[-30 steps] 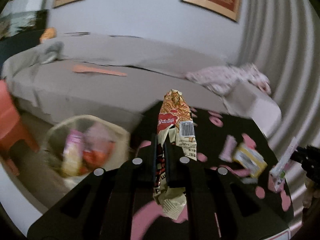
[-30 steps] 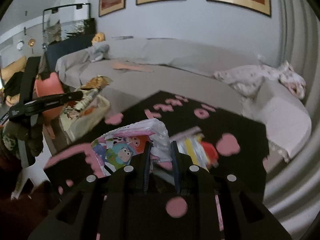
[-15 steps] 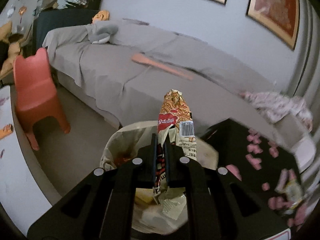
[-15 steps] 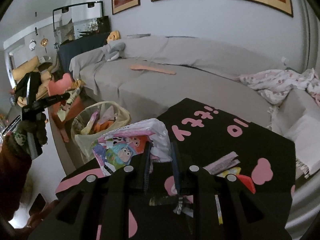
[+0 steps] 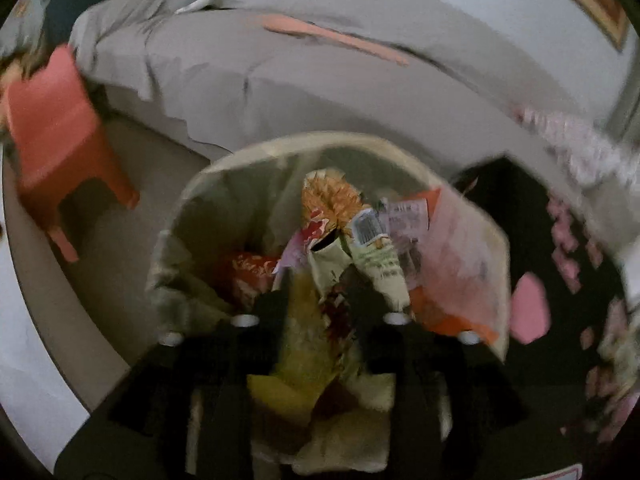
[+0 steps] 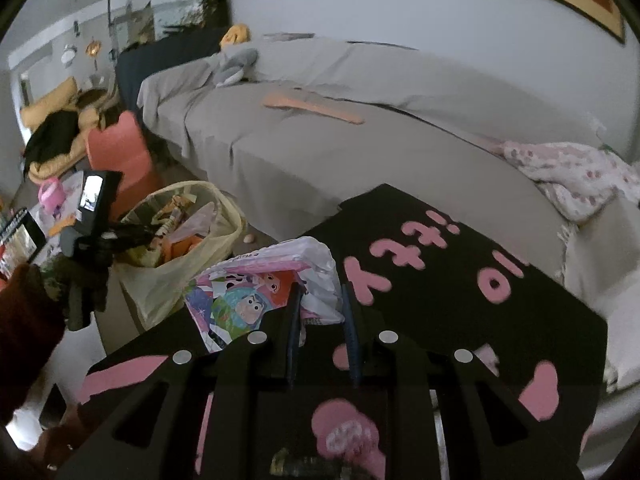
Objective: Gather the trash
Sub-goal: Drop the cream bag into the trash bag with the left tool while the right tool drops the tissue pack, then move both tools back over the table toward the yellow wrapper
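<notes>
My left gripper [image 5: 320,300] hangs over the mouth of the pale yellow trash bag [image 5: 280,148], pointing steeply down. Its jaws are opening, and the orange-and-red snack wrapper [image 5: 340,232] with a barcode sits loosely between them, tipping into the bag. The right wrist view shows the same left gripper [image 6: 152,236] above the trash bag [image 6: 176,280]. My right gripper [image 6: 320,296] is shut on a crumpled plastic bag with cartoon prints [image 6: 248,292], held over the left edge of the black table [image 6: 440,280].
The trash bag holds several wrappers and stands on the floor between the table and an orange chair [image 5: 52,120]. A grey covered sofa [image 6: 360,140] runs behind, with a pink-patterned cloth [image 6: 568,176] on its right end. A sleeve [image 6: 24,320] shows at the left.
My left gripper swung from the table to above the trash bag and dipped down; its jaws parted and the wrapper went slack. My right gripper carried the cartoon bag left toward the table edge.
</notes>
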The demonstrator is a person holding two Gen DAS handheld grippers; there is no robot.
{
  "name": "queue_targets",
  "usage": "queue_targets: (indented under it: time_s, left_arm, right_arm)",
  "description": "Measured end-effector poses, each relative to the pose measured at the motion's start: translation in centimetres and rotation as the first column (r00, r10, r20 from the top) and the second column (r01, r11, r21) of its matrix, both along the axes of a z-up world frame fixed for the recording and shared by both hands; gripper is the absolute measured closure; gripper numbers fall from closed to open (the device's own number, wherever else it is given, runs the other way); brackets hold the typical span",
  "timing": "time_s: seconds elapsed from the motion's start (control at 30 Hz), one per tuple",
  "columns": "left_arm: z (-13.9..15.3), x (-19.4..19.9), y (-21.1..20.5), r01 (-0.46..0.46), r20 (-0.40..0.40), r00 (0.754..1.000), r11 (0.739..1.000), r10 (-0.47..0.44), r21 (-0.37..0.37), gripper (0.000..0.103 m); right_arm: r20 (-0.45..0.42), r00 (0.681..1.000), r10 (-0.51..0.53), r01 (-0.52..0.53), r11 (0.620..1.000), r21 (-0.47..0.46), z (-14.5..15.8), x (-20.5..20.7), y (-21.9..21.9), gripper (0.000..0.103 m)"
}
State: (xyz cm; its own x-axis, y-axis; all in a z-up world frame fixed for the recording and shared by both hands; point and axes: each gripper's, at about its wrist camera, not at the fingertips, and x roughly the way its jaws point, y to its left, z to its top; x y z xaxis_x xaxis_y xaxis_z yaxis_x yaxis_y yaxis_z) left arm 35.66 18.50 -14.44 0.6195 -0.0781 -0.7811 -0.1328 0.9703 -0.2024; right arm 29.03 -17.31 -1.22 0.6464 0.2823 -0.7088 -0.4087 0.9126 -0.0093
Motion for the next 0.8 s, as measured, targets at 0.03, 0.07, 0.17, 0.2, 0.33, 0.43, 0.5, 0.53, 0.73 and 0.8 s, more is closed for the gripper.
queue_targets:
  time_s: [0.03, 0.07, 0.17, 0.2, 0.33, 0.43, 0.5, 0.53, 0.73, 0.8]
  left_arm:
    - [0.7, -0.6, 0.6, -0.015, 0.021, 1.0, 1.0, 0.016, -0.018, 0.061]
    - [1.7, -1.7, 1.3, -0.031, 0.056, 0.998, 0.999, 0.032, -0.029, 0.059]
    - [4.3, -3.9, 2.6, -0.085, 0.132, 0.987, 0.996, 0.087, -0.021, 0.049]
    - [5.0, -4.9, 3.2, -0.119, 0.161, 0.98, 0.993, 0.12, -0.02, 0.048]
    - [6.5, -7.9, 5.3, -0.228, 0.219, 0.947, 0.972, 0.233, -0.05, 0.047]
    - [6.5, -10.0, 6.7, -0.289, 0.234, 0.924, 0.954, 0.301, -0.084, 0.047]
    - [6.2, -11.2, 7.5, -0.307, 0.227, 0.918, 0.945, 0.324, -0.11, 0.047]
    - [5.9, -11.6, 7.8, -0.312, 0.222, 0.917, 0.942, 0.332, -0.124, 0.047]
    - [5.0, -13.0, 8.7, -0.325, 0.207, 0.912, 0.932, 0.354, -0.16, 0.047]
    - [4.7, -13.0, 8.5, -0.32, 0.204, 0.914, 0.932, 0.351, -0.17, 0.047]
  right_arm:
    - [-0.003, 1.0, 0.023, -0.023, 1.0, -0.003, 0.0, 0.8, 1.1, 0.083]
    - [-0.005, 0.999, 0.049, -0.049, 0.999, -0.001, -0.1, 1.6, 2.4, 0.083]
    - [-0.011, 0.992, 0.126, -0.126, 0.992, 0.014, -0.6, 3.9, 6.7, 0.083]
    - [-0.018, 0.989, 0.148, -0.147, 0.989, 0.027, -0.7, 4.6, 8.1, 0.083]
    - [-0.092, 0.963, 0.254, -0.242, 0.963, 0.123, -2.6, 7.9, 15.5, 0.083]
    - [-0.151, 0.944, 0.295, -0.274, 0.951, 0.145, -5.2, 9.9, 20.9, 0.083]
    - [-0.201, 0.932, 0.301, -0.278, 0.951, 0.133, -7.3, 10.9, 23.7, 0.083]
    - [-0.229, 0.928, 0.295, -0.276, 0.955, 0.111, -8.7, 11.3, 25.1, 0.083]
    - [-0.35, 0.885, 0.306, -0.348, 0.936, -0.061, -14.9, 11.5, 30.4, 0.083]
    - [-0.359, 0.88, 0.311, -0.371, 0.922, -0.11, -15.4, 11.2, 31.0, 0.083]
